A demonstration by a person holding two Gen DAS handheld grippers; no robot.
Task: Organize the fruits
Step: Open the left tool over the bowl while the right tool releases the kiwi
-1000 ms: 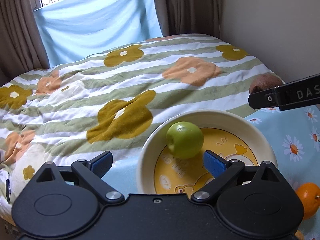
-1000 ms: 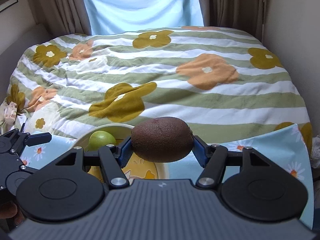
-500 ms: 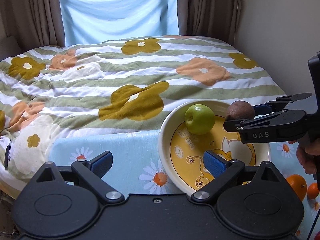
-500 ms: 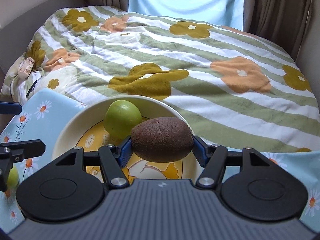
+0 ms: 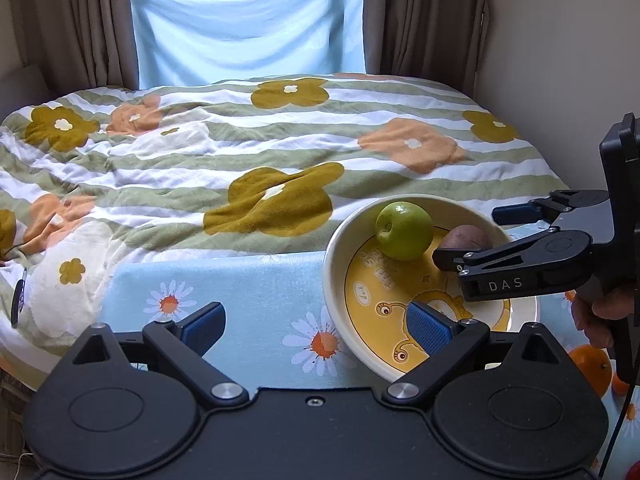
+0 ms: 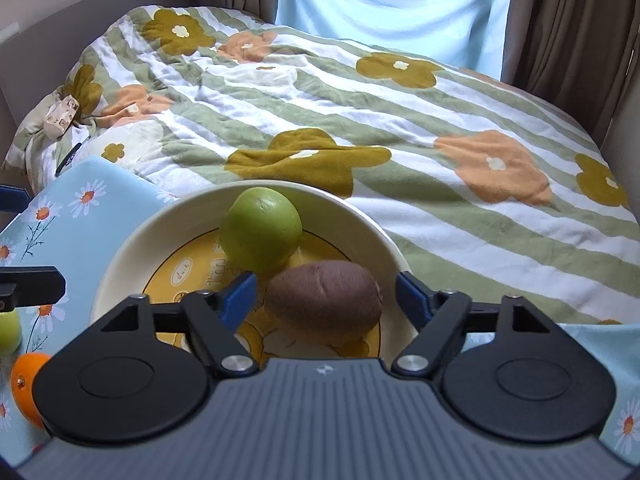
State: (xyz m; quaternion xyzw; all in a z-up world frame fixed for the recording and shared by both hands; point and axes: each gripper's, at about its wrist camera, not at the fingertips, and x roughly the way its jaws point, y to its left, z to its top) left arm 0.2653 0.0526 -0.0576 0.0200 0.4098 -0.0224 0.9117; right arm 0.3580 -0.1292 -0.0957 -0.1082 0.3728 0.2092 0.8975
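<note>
A cream bowl (image 6: 120,264) with a yellow cartoon bottom holds a green apple (image 6: 262,234) and a brown kiwi (image 6: 324,304). My right gripper (image 6: 326,294) hangs low over the bowl, its jaws opening. The kiwi lies between them on the bowl's floor, with a gap to each blue pad. In the left wrist view the bowl (image 5: 334,264), apple (image 5: 404,230) and kiwi (image 5: 464,238) are at the right, with the right gripper (image 5: 480,236) reaching in from the right, held by a hand. My left gripper (image 5: 316,324) stands open and empty, near the bowl's left rim.
The bowl rests on a blue daisy cloth (image 5: 248,288) in front of a striped flowered quilt (image 5: 280,152). An orange (image 5: 592,364) lies right of the bowl. In the right wrist view an orange (image 6: 24,384) and a second green fruit (image 6: 8,330) lie at the left edge.
The right jaws have spread apart and let go of the kiwi, which now lies in the bowl beside the apple. Before that the right gripper came down over the bowl.
</note>
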